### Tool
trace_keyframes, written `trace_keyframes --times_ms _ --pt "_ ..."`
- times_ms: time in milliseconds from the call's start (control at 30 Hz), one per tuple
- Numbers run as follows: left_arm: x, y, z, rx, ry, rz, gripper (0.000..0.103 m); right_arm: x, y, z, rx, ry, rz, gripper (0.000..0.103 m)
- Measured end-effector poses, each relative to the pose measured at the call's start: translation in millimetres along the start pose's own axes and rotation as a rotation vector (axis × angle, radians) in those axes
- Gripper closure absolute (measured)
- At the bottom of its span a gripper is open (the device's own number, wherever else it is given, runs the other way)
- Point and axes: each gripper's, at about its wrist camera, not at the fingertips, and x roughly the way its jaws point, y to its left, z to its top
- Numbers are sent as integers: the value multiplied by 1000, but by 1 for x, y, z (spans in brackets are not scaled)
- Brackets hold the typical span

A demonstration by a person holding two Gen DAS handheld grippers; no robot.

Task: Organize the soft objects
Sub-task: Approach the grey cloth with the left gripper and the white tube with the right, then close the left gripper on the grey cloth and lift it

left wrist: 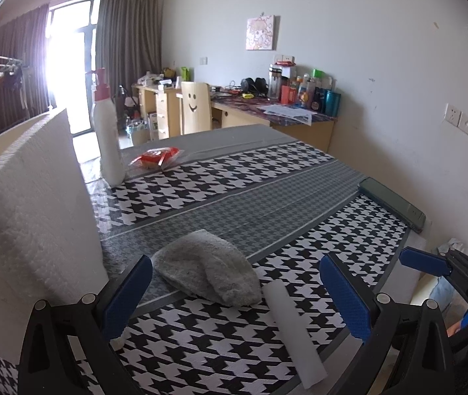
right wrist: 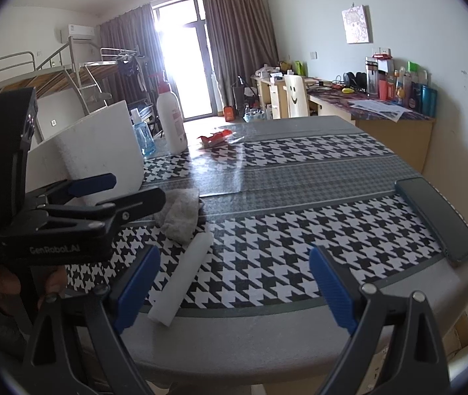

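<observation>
A crumpled grey cloth lies on the houndstooth table, just ahead of my left gripper, which is open and empty. A white foam roll lies beside the cloth, between the left fingers. A tall white foam block stands at the left. In the right wrist view my right gripper is open and empty above the near table edge. The foam roll lies by its left finger, the cloth beyond it. The left gripper shows at the left, the foam block behind it.
A white pump bottle and a red snack packet stand at the table's far side. A dark phone lies at the right edge. A blue bottle stands behind the foam block. A cluttered desk lines the far wall.
</observation>
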Motion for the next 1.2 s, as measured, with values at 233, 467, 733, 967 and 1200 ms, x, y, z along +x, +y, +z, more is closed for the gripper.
trace_keyframes --times_ms 233,467,733,967,1200 --pt "9 -5 6 5 5 -16 1 -1 -3 -3 12 2 -3 9" --pt "21 -3 5 0 26 -8 1 2 -6 -6 25 11 2 9" --pt "29 14 3 -34 64 75 1 10 3 -7 5 32 23 9" --pt "39 21 -2 -70 126 66 12 17 10 -6 -12 57 49 9" --pt "46 19 -3 -63 148 66 13 21 15 -6 -15 70 59 9"
